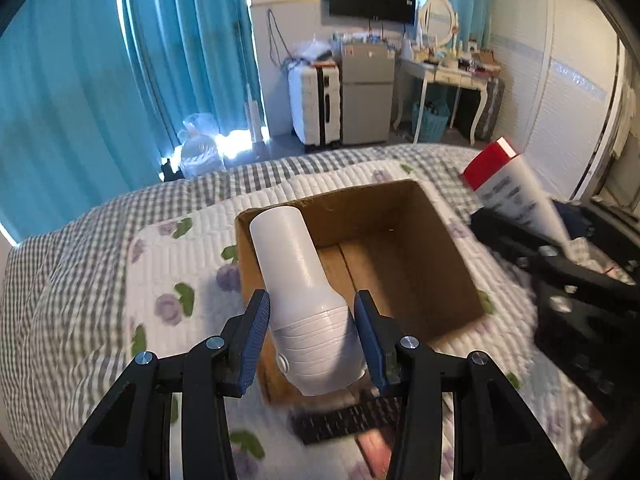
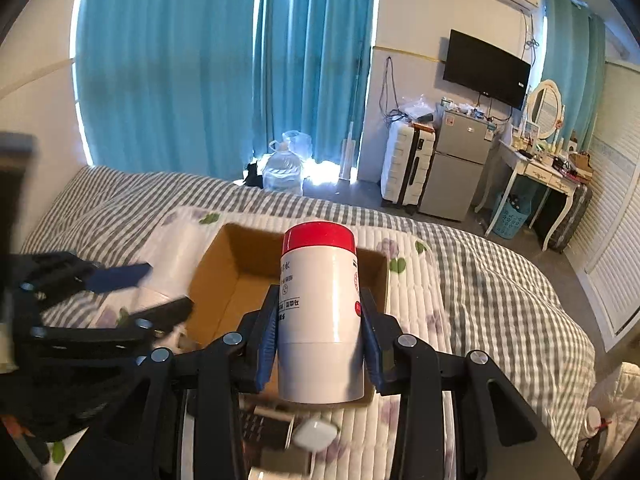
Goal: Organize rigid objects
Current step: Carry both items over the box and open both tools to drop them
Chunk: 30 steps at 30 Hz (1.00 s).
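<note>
My left gripper [image 1: 313, 322] is shut on a white hair-dryer-shaped plastic body [image 1: 298, 280], held in the air over the near left part of an open cardboard box [image 1: 440, 248] that sits on the bed. My right gripper [image 2: 320, 320] is shut on a white canister with a red cap [image 2: 320, 300], upright above the same cardboard box [image 2: 216, 280]. In the left wrist view the canister [image 1: 508, 188] shows tilted at the right, over the right gripper's black frame [image 1: 580, 292]. The left gripper's frame [image 2: 80, 320] appears blurred at the left of the right wrist view. The box looks empty inside.
The box rests on a white floral quilted mat [image 1: 168, 264] over a grey checked bedspread [image 2: 500, 280]. A dark keyboard-like object [image 1: 344, 420] and a small white item [image 2: 316, 434] lie on the bed near the box's front. Beyond stand a suitcase, small fridge [image 1: 366, 96] and dressing table.
</note>
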Available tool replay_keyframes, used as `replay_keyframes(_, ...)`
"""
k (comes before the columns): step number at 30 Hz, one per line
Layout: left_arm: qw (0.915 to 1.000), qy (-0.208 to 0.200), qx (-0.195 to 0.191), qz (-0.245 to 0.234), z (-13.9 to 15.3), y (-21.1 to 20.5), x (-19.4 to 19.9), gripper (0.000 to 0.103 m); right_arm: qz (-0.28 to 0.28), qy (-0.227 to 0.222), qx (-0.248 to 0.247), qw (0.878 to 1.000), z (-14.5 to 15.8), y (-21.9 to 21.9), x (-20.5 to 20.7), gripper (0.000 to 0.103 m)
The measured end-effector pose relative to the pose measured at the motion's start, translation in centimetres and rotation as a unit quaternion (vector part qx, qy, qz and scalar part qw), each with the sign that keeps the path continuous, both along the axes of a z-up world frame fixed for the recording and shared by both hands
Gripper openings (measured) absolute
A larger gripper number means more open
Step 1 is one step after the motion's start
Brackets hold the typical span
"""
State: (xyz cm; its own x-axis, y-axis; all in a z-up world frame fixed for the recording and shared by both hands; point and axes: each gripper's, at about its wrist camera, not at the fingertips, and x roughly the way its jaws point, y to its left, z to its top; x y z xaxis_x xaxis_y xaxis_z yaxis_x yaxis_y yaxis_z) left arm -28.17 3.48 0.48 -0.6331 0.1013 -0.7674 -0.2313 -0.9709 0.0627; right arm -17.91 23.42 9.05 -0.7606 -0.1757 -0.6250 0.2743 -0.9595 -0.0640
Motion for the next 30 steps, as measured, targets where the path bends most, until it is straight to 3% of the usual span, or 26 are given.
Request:
replay_keyframes(4,0.999,-0.038,-0.022,-0.008,-4.4,1.1,-3.7,0.045,-0.002,-0.016,0.002,1.0,-2.2,0.3,-3.6,0.035)
replay_keyframes(8,0.9976,-0.063,-0.022,-0.016,-7.6,1.5,-4.8,0.045,-0.002,-0.049,0.002,0.999,-6.0,0.9,-7.2,0.035)
replay_keyframes(12,0.9963,-0.041,-0.074,-0.016,-9.6,2.3,-5.0,0.045,-0.003,-0.071,-0.006,0.997,-9.5,1.5,-9.0,0.035)
replay_keyframes(14,0.9962,-0.032,-0.079,-0.017,-9.7,2.4,-4.9,0.045,0.0,-0.078,-0.008,0.997,-10.5,1.6,-9.0,0.036)
replay_keyframes(17,0.9984,-0.027,-0.047,-0.019,-8.9,2.2,-5.0,0.047,0.002,-0.079,-0.005,0.997,-11.4,1.7,-8.9,0.035)
replay_keyframes(20,0.9992,-0.014,-0.036,-0.008,-7.7,1.9,-4.6,0.07,0.001,-0.079,-0.003,0.997,-11.5,1.7,-8.8,0.036)
replay_keyframes(25,0.9992,0.016,-0.035,-0.005,-5.2,1.0,-2.7,0.07,-0.005,-0.071,-0.009,0.997,-10.6,1.8,-8.3,0.036)
replay_keyframes(30,0.9972,0.045,-0.057,0.016,-4.8,-1.2,-1.9,0.07,-0.007,-0.072,-0.009,0.997,-10.3,1.3,-8.2,0.036)
